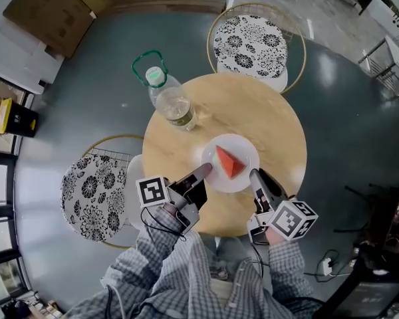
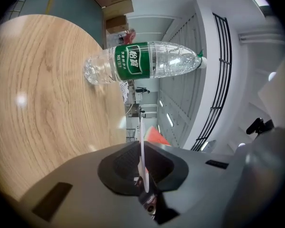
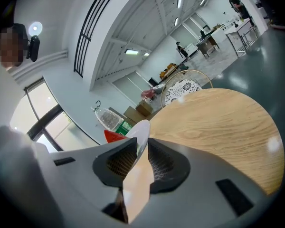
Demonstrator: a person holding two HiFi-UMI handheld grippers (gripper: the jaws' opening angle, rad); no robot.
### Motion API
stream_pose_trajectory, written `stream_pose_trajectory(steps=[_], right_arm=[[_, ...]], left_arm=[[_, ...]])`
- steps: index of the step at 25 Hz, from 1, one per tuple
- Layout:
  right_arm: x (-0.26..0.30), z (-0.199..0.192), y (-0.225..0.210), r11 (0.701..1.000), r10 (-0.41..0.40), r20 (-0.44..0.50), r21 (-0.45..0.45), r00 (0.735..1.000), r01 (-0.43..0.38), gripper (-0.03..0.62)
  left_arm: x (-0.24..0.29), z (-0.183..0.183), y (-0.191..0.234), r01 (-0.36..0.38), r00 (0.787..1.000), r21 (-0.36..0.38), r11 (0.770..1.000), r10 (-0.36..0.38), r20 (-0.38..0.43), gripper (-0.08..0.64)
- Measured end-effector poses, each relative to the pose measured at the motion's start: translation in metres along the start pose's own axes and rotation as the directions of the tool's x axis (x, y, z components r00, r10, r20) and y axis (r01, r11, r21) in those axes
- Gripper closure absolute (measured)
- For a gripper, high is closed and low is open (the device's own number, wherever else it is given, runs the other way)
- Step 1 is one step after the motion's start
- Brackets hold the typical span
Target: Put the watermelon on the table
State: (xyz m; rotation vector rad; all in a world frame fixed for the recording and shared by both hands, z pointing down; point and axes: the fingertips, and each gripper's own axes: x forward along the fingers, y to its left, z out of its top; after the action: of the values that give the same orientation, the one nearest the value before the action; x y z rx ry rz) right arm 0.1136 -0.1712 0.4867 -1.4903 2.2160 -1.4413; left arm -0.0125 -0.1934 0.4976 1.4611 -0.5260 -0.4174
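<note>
The fingers of the left gripper (image 1: 201,173) and the right gripper (image 1: 257,177) pinch 2 opposite edges of the white plate (image 1: 243,145), likely so the watermelon slice (image 1: 229,161) on it sits level over the round counter (image 1: 253,105), clear of the bottle (image 1: 174,105).

A: Furniture shown, by count?
B: One table (image 1: 253,105); two chairs (image 1: 247,42) (image 1: 93,188).
A: Smaller items shown?
B: One plate (image 1: 244,145), one watermelon (image 1: 229,161), one bottle (image 1: 173,105); two grippers: left gripper (image 1: 204,170), right gripper (image 1: 255,175).

Open workshop hall: cardboard boxes (image 1: 50,12), distant workbenches (image 3: 242,27), a round table (image 1: 253,111).
</note>
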Motion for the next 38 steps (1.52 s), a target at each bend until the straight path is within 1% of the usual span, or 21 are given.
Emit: stream_pose_trajectory(steps=[13, 17, 20, 23, 27, 31, 35, 38], right_arm=[[0.041, 0.005, -0.034, 0.997, -0.071, -0.031, 0.027, 0.997, 0.072, 0.515], [0.049, 0.002, -0.044, 0.995, -0.087, -0.045, 0.039, 0.995, 0.089, 0.515], [0.054, 0.0, -0.051, 0.994, -0.1, -0.057, 0.04, 0.993, 0.102, 0.517], [0.061, -0.002, -0.06, 0.992, -0.115, -0.073, 0.039, 0.991, 0.118, 0.517], [0.069, -0.005, -0.071, 0.99, -0.122, -0.088, 0.06, 0.989, 0.127, 0.517], [0.076, -0.007, -0.08, 0.987, -0.142, -0.109, 0.057, 0.984, 0.149, 0.517], [0.082, -0.007, -0.087, 0.985, -0.141, -0.114, 0.087, 0.983, 0.151, 0.517], [0.084, -0.009, -0.094, 0.982, -0.155, -0.128, 0.09, 0.98, 0.167, 0.518]], left_arm=[[0.029, 0.03, 0.035, -0.034, 0.999, -0.006, 0.999, 0.034, -0.018, 0.535], [0.031, 0.035, 0.051, -0.076, 0.997, 0.009, 0.997, 0.076, -0.024, 0.535], [0.036, 0.037, 0.056, -0.067, 0.998, -0.009, 0.998, 0.067, -0.02, 0.535], [0.04, 0.04, 0.065, -0.088, 0.996, -0.008, 0.996, 0.088, -0.023, 0.535], [0.044, 0.043, 0.074, -0.104, 0.994, -0.021, 0.994, 0.103, -0.019, 0.535], [0.047, 0.048, 0.088, -0.153, 0.988, 0.009, 0.988, 0.153, -0.029, 0.535], [0.05, 0.051, 0.096, -0.165, 0.986, 0.002, 0.986, 0.165, -0.026, 0.535], [0.053, 0.051, 0.101, -0.176, 0.984, 0.003, 0.984, 0.176, -0.032, 0.535]])
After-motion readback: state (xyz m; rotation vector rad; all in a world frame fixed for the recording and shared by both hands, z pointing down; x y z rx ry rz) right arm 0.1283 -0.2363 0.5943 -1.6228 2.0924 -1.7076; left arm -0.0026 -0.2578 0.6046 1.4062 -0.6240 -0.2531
